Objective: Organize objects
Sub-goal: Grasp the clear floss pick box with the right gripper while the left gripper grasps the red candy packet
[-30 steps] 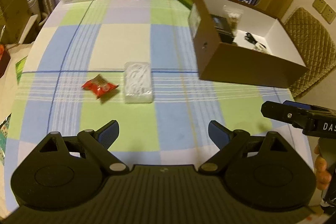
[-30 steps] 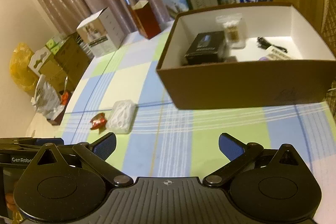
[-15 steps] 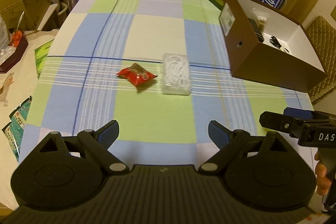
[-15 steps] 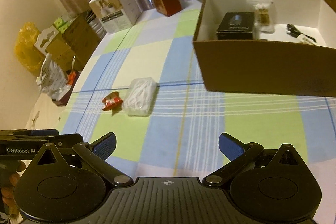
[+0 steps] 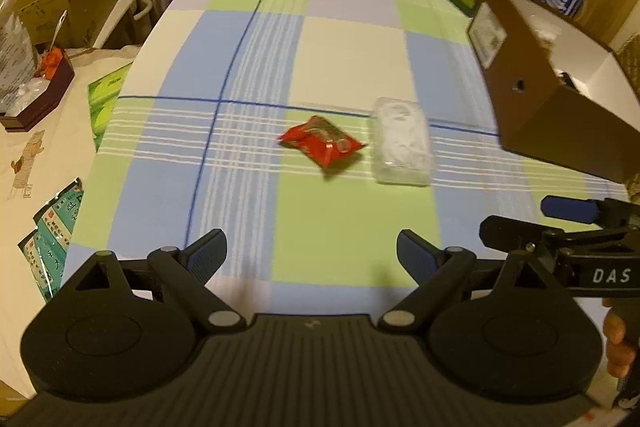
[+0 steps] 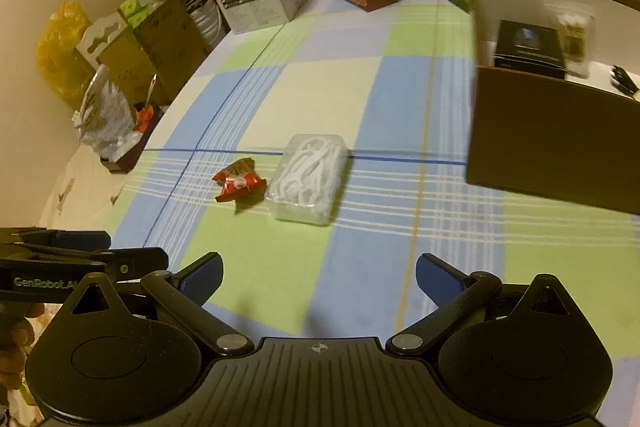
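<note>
Brown box [image 5: 560, 123] sits far right on the bench [image 5: 352, 39]. Clear packet [image 6: 308, 179] lies ahead of both grippers, long axis running away from them, red sachet [image 5: 324, 143] just beside it on the left. Left gripper [image 5: 312, 251] lines up with the sachet, right gripper [image 6: 320, 273] with the packet. Both hover low, fingers spread wide, holding nothing.
</note>
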{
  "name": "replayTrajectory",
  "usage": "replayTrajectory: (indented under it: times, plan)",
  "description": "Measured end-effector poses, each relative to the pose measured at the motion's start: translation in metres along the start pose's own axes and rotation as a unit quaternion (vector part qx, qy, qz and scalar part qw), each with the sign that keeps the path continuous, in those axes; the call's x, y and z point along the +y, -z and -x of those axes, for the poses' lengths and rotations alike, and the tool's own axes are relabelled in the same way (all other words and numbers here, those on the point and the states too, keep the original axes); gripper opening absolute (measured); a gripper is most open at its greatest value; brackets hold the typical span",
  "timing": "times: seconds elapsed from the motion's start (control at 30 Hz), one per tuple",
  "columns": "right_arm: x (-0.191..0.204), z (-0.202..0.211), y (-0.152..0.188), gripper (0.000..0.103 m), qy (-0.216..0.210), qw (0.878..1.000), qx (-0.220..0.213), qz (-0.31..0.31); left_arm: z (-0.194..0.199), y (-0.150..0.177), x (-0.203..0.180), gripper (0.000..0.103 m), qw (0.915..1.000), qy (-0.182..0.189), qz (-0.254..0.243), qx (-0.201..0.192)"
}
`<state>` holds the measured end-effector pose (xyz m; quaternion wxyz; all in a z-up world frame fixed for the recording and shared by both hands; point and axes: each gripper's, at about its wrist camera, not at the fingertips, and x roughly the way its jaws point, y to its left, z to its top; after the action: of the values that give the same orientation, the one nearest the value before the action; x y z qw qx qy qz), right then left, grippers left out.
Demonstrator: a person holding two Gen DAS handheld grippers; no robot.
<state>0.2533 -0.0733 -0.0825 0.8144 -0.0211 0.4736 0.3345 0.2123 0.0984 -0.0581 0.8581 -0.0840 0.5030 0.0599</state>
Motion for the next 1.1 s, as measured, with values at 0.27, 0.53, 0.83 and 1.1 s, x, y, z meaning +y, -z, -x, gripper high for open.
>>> replayTrajectory:
  times: [0.27, 0.53, 0.83, 1.1]
  plan:
    - [0.014, -0.035, -0.012, 0.084, 0.008, 1.0, 0.001, 0.024, -0.029, -0.011, 0.021, 0.09, 0.9998, -0.001, 0.009, 0.017]
    - [0.02, -0.071, -0.026, 0.075, 0.017, 0.999, 0.011, 0.035, -0.051, -0.028, 0.027, 0.09, 0.9997, -0.002, 0.0, 0.025]
    - [0.019, -0.102, -0.036, 0.059, 0.03, 0.998, 0.021, 0.041, -0.062, -0.041, 0.032, 0.09, 0.9994, 0.008, 0.006, 0.033]
    - [0.012, -0.095, -0.032, 0.058, 0.041, 0.997, 0.015, 0.061, -0.077, -0.061, 0.02, 0.089, 0.9988, 0.027, 0.023, 0.034]
